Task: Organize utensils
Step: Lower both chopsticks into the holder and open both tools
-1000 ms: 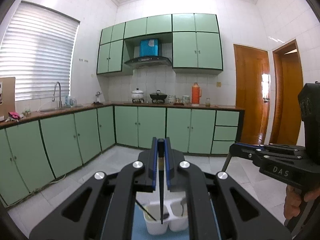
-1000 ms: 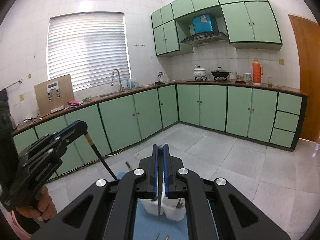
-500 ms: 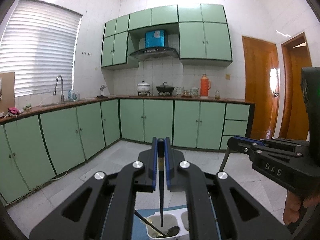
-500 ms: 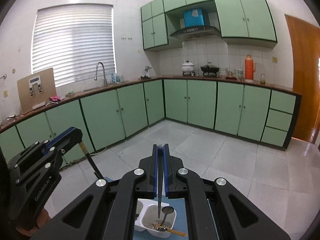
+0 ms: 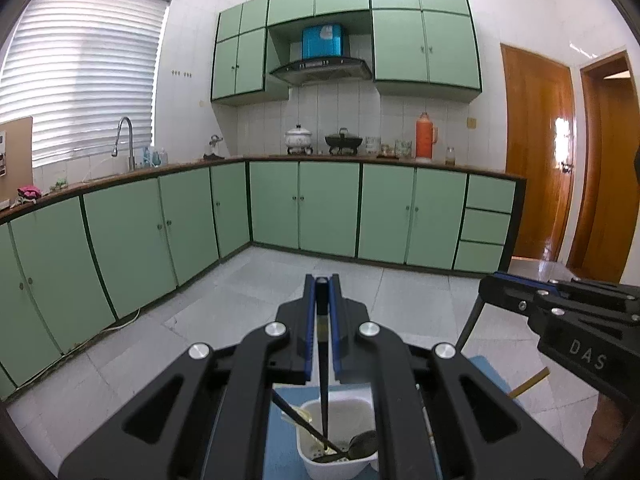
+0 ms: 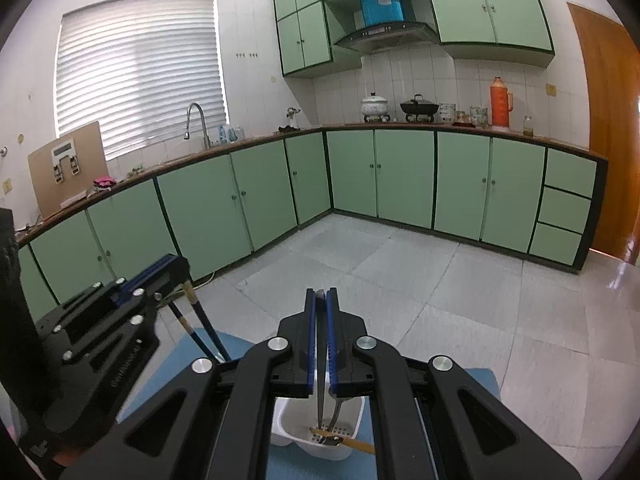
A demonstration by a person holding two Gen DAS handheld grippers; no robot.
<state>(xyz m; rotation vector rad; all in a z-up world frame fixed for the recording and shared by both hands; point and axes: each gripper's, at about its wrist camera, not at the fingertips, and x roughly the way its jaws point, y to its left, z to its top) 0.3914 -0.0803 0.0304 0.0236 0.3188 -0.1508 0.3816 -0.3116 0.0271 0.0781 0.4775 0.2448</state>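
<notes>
White box: a plastic utensil holder (image 5: pixel 340 432) is sitting on a blue mat (image 6: pixel 192 356), low in both views.
Left gripper (image 5: pixel 322 320): its blue-edged fingers are pinching a dark chopstick (image 5: pixel 323 392) that is pointing down into the holder.
In the holder: a second dark stick (image 5: pixel 304 424) is leaning there, and a dark spoon bowl (image 5: pixel 362 442) is lying at the bottom.
Right gripper (image 6: pixel 321 336): its fingers are squeezing a thin grey metal utensil (image 6: pixel 320 396) that is hanging over the holder.
Yellow stick (image 6: pixel 352 442): it is lying across the holder's rim.
Writing: white letters "DAS" (image 5: pixel 587 354) are showing on the right gripper's side.
</notes>
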